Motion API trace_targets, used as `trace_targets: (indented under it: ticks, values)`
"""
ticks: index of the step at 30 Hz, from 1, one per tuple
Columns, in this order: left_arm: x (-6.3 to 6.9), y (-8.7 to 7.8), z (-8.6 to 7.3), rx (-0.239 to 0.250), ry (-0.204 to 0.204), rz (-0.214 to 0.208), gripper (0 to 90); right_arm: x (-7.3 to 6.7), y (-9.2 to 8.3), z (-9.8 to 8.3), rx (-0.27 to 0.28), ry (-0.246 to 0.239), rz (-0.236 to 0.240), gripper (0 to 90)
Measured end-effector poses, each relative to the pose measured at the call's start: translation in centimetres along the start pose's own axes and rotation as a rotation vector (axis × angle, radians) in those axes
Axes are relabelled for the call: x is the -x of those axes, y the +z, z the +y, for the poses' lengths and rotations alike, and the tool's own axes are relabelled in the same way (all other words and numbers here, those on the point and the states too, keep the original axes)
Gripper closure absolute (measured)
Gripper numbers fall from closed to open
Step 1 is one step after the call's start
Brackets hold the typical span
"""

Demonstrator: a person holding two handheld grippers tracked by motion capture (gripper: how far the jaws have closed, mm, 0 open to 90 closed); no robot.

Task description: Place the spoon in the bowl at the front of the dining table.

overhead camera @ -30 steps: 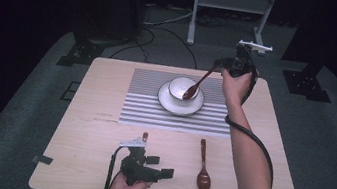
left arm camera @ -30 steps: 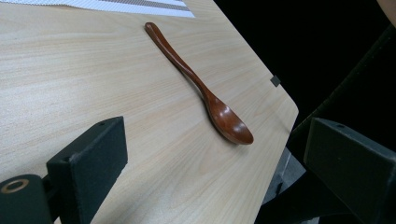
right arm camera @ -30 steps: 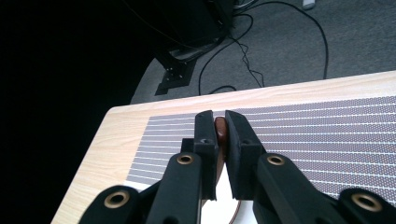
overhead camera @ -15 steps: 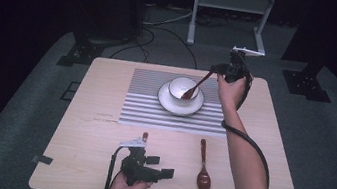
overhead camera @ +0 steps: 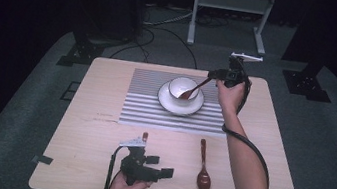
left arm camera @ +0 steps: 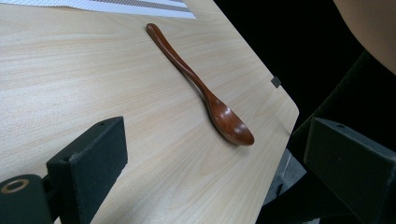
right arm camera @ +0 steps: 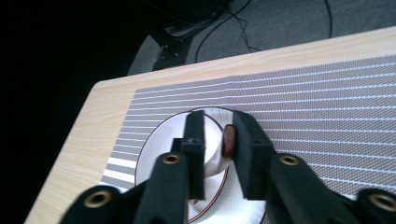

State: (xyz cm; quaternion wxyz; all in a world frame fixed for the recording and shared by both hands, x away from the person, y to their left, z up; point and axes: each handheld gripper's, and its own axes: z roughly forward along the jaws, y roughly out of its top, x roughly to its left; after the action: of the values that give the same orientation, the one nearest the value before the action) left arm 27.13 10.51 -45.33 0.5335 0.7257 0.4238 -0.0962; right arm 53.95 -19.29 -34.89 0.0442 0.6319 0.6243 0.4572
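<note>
The right tongs have just been opening; the spoon is left in the cup, apparently released. The left tongs are spread, empty.

Second brown wooden spoon lies flat on my desk, bowl end toward near edge, handle pointing at striped mat. Mat sits at far middle of desk, grey with white stripes. Small dark tape tabs on near desk corners. Beyond desk: grey carpet, loose cables, white metal stand.
</note>
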Motion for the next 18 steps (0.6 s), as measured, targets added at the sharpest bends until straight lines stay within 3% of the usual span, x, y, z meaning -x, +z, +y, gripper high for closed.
trace_targets:
  ticks: [11,18]
  values:
    - [0.0,0.1,0.1,-0.001,0.002,0.003,5.0,2.6,0.3,-1.2,-0.034,0.051,0.001,62.6]
    - [-0.2,0.0,0.1,0.003,-0.004,0.011,5.0,3.6,0.1,-1.6,-0.049,0.058,-0.003,57.9]
